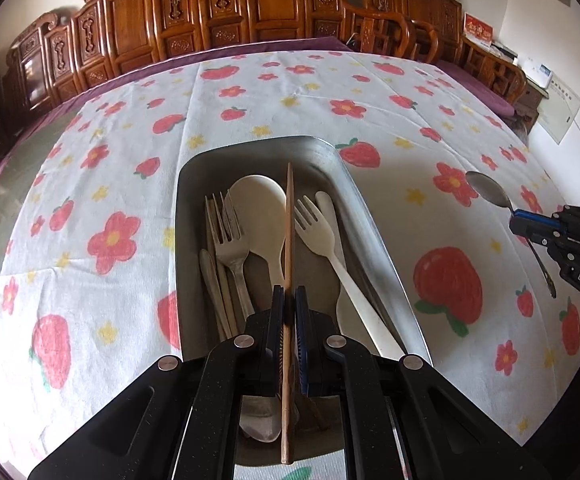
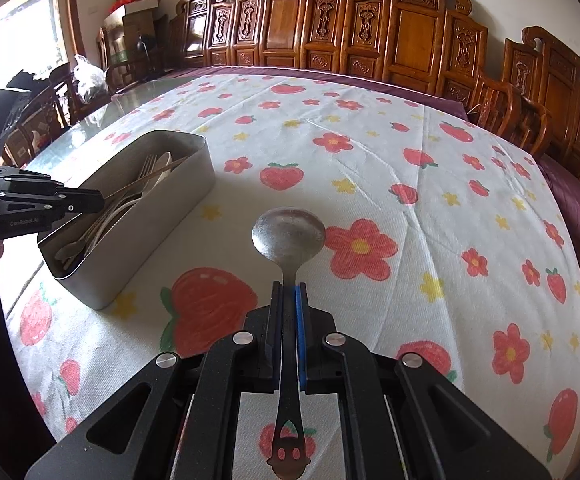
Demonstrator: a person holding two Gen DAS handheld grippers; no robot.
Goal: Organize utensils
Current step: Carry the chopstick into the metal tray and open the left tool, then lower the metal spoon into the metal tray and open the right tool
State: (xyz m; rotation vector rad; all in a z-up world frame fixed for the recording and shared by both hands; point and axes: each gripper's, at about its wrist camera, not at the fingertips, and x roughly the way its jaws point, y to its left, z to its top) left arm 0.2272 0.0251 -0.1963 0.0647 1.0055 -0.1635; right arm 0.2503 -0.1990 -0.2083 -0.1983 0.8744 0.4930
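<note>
Forks (image 1: 229, 236) in tin (image 1: 374, 232) on tablecloth (image 1: 250, 92)

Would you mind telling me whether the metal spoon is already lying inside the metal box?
No, the metal spoon is clamped in the right gripper above the tablecloth, apart from the metal box.

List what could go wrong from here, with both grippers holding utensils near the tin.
1. The left gripper pinches a thin wooden chopstick over the metal tin; released tilted, it may lie across the white fork or hang over the rim.
2. The right gripper grips the metal spoon by its narrow neck, so it could pivot or slip.
</note>
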